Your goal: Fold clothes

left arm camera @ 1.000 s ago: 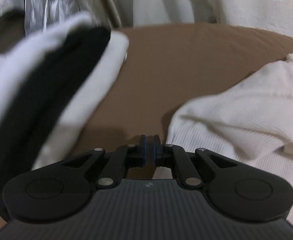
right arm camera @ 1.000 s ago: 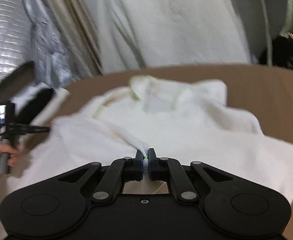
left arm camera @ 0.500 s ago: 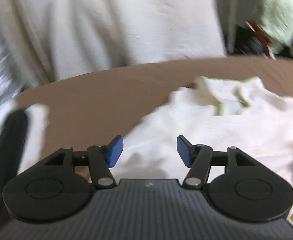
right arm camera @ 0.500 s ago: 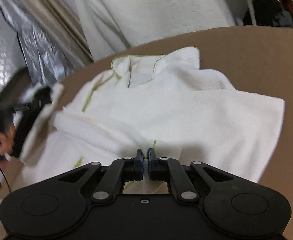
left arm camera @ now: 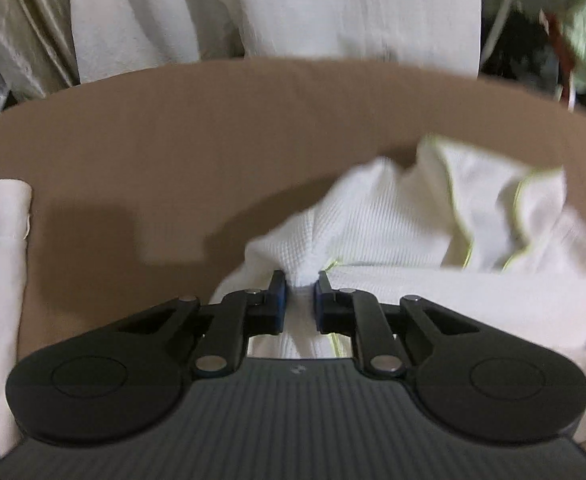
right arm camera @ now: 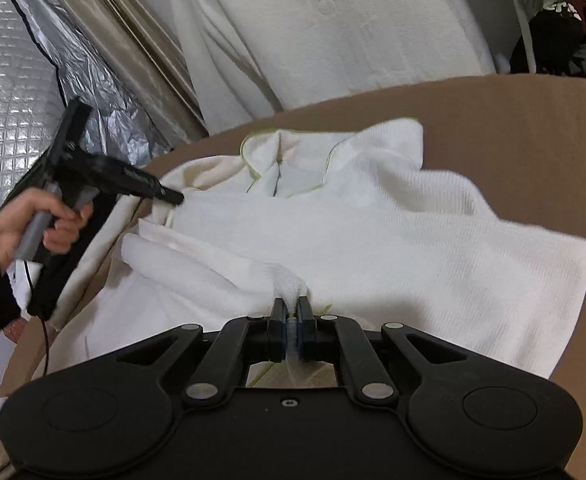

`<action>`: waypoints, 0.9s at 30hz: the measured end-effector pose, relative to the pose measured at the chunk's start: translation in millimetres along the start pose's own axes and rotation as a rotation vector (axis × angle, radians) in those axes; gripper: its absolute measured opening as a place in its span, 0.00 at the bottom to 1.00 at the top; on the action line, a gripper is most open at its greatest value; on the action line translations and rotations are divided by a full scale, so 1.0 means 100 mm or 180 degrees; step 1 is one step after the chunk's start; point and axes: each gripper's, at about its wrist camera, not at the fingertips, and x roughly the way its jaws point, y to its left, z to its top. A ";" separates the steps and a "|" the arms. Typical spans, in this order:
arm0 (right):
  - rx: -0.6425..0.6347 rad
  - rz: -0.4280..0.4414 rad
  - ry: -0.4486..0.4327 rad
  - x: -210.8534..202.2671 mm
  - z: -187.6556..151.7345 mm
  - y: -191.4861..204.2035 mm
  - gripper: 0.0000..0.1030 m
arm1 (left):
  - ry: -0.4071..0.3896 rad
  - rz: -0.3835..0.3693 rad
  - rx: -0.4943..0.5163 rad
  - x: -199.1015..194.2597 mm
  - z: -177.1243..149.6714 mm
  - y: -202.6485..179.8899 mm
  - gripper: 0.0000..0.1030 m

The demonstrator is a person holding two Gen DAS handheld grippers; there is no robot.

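- At the far left a folded pile of white and black clothes (left arm camera: 1, 300) is lying at the edge of the brown cloth-covered table (left arm camera: 213, 140), well apart from the garment now in work.
- The left gripper (left arm camera: 297, 296) is pinching a bunched fold of the white waffle-knit shirt with thin yellow-green trim (left arm camera: 433, 216); its blue pads (left arm camera: 279, 300) are pressing on the cloth from both sides.
- The person's left hand (right arm camera: 41, 220), in a dark sleeve, is holding this tool by its grey handle, and in the right wrist view its tip is meeting the shirt's left edge, near the collar (right arm camera: 289, 160).
- The shirt is lying rumpled in the middle of the table, collar toward the far edge and pale curtains (right arm camera: 313, 32) behind it.
- The right gripper (right arm camera: 291, 312) is clamping a small tuft of the same shirt nearer to the person, with its jaws almost together.
- I judge that the folding of this shirt is only beginning: both tongs are taking hold so the cloth can be lifted or spread flat.
- The next move probably calls for both hands to pull apart evenly, so the wrinkles go out before any fold is made; a thin pinch may slip.
- Compared with one second ago, the left gripper is no longer closed and empty beside the folded pile: it has swung over to the shirt, its jaws have just been opening wide and closing, and cloth is now between them.
- The right gripper is keeping the same grip as before, and the shirt is showing more sharply.
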 end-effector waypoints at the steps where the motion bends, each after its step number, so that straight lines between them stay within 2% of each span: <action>1: 0.0021 -0.0023 -0.0014 0.00 0.01 -0.03 0.07 | 0.0019 -0.0083 -0.0102 0.00 0.05 0.06 0.14; 2: 0.0042 -0.0047 -0.0028 0.00 0.03 -0.07 0.07 | 0.0058 -0.0160 -0.0197 0.04 0.09 0.12 0.14; 3: 0.0063 -0.0070 -0.0042 0.00 0.04 -0.10 0.07 | 0.0069 -0.0138 -0.0259 0.07 0.12 0.17 0.14; 6: 0.0121 -0.0135 -0.0064 0.01 0.08 -0.20 0.07 | 0.0057 0.0079 -0.0304 0.16 0.16 0.31 0.14; 9: 0.0165 -0.0154 -0.0029 0.04 0.10 -0.28 0.07 | -0.0005 0.0140 -0.0274 0.21 0.11 0.34 0.10; 11: 0.0144 -0.0180 -0.0038 0.05 0.12 -0.29 0.07 | -0.0026 0.0276 -0.0277 0.25 0.17 0.38 0.05; 13: 0.0178 -0.0039 -0.0063 0.02 0.14 -0.31 0.07 | -0.0201 0.0491 -0.0384 0.20 0.30 0.50 0.05; 15: 0.0256 0.0095 -0.0122 -0.05 0.15 -0.36 0.07 | -0.0378 0.0438 -0.0673 0.14 0.40 0.67 0.05; 17: 0.0306 0.0030 -0.0151 -0.08 0.16 -0.42 0.07 | -0.0396 0.0237 -0.0998 0.16 0.42 0.81 0.06; 18: 0.0321 -0.0082 -0.0150 -0.09 0.16 -0.45 0.07 | -0.0366 0.0160 -0.1055 0.20 0.40 0.83 0.08; 20: 0.0383 -0.0202 -0.0108 -0.06 0.14 -0.52 0.07 | -0.0307 0.0194 -0.1047 0.25 0.33 0.79 0.27; 21: 0.0419 -0.0219 -0.0075 -0.03 0.14 -0.54 0.07 | -0.0347 0.0207 -0.1002 0.23 0.27 0.75 0.43; 22: 0.0408 -0.0226 -0.0011 0.00 0.13 -0.53 0.08 | -0.0436 0.0202 -0.0931 0.18 0.19 0.70 0.50; 26: 0.0385 -0.0300 0.0188 0.11 0.11 -0.50 0.14 | -0.0679 0.0094 -0.0549 -0.07 -0.12 0.49 0.62; 27: 0.0455 -0.0306 0.0190 0.11 0.11 -0.52 0.23 | -0.0699 0.0037 -0.0422 -0.14 -0.22 0.40 0.64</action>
